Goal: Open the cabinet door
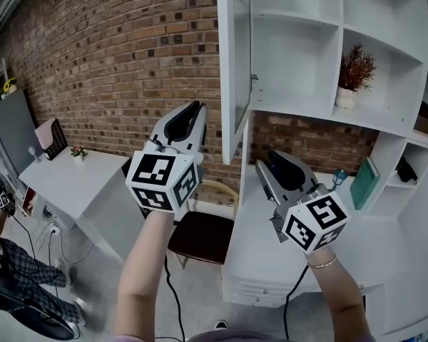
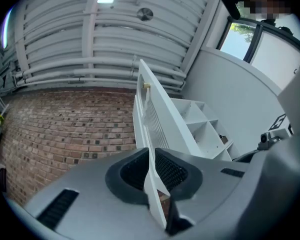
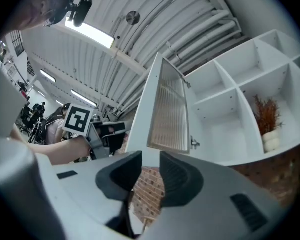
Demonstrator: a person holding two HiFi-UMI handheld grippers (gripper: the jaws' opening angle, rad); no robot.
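White surface [image 1: 71, 184] far left, against brick wall [image 1: 114, 63]. Left hand-held gripper [image 1: 197, 110] raised, tilted upward, jaws only slightly apart, gripping nothing; tips just left of cabinet door, not touching. Brown chair [image 1: 203, 235] on floor lower down. Cabinet door [image 1: 234, 63] stands wide open, seen nearly edge-on, hinged to white cabinet [image 1: 292, 55]. Right hand-held gripper [image 1: 269, 157] lower, near door's bottom corner, jaws parted wider, empty, brick showing through gap. Potted plant [image 1: 355, 70] in compartment right of opened one.
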